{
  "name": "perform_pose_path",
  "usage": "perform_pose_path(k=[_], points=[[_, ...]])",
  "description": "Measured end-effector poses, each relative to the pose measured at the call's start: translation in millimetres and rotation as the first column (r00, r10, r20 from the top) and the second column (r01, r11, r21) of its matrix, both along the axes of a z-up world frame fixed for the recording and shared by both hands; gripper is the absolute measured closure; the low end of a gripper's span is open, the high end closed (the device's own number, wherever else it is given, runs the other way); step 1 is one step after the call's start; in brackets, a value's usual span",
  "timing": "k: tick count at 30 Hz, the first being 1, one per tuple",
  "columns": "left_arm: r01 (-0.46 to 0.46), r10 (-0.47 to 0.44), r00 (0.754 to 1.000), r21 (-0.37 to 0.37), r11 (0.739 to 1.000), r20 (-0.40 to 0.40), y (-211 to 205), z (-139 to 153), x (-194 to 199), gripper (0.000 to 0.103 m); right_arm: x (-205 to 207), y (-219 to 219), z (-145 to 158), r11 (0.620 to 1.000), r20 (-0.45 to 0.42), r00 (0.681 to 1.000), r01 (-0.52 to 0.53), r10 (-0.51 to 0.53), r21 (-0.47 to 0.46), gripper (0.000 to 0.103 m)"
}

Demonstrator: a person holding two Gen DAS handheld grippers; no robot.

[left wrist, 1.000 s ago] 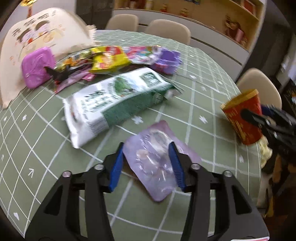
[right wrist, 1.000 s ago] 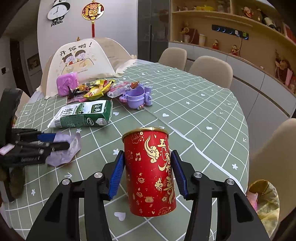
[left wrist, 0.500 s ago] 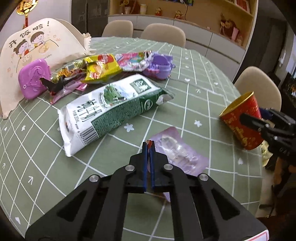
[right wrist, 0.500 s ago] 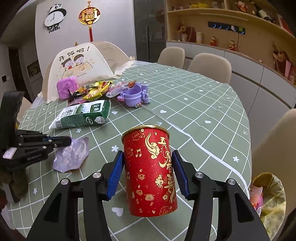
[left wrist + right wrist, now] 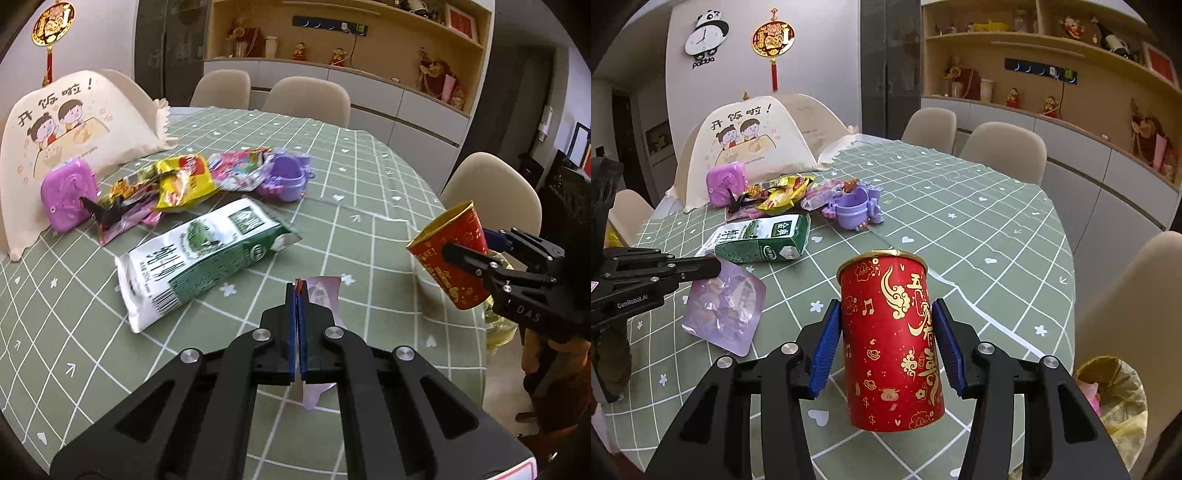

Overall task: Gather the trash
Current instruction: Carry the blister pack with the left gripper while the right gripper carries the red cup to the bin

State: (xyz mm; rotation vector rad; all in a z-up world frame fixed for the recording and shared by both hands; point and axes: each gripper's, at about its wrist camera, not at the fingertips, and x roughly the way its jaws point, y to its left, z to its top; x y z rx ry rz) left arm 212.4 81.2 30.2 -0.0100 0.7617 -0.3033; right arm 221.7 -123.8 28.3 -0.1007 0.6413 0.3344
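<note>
Right wrist view: right gripper (image 5: pixel 886 347) is hugging the red can (image 5: pixel 892 343), tilted, mouth toward 11 o'clock.
Left gripper (image 5: pixel 718 266) is pinching the purple wrapper (image 5: pixel 726 308) shut at 9 o'clock; yellow trash bag (image 5: pixel 1115 391) is sitting at 4 o'clock, nearer the can.

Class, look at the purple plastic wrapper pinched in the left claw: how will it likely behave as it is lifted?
Purple plastic wrapper: probably floppy, as it looks thin and crinkled. Likely light. Its glossy film may slip, since the left claw pinches only one edge.
</note>
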Motion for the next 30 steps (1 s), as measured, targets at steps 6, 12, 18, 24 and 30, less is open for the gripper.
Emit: perform_pose_path(k=[6,12,18,24,30], points=[[0.039,-0.039,0.999,-0.015,0.999,0.021,-25,12,0,0.102,-10,-21,7,0.999,0.023,0.999,0.034,-0.034,0.008,0.056],[0.110,-0.109,0.993,-0.019,0.994,0.038,-67,20,1,0.102,-25,-62,13,0.995,0.052,0.994,0.100,-0.101,0.021,0.056],[0.224,-0.223,0.974,-0.017,0.974,0.033,-137,20,6,0.102,-44,-122,11,0.980,0.063,0.978,0.198,-0.199,0.031,0.056],[0.331,-0.332,0.943,-0.040,0.943,-0.015,-211,7,13,0.102,-65,-183,6,0.953,0.058,0.951,0.302,-0.303,0.027,0.056],[0.405,-0.409,0.910,-0.065,0.912,-0.067,-272,-10,20,0.102,-83,-241,-3,0.915,0.044,0.914,0.401,-0.403,0.042,0.056]])
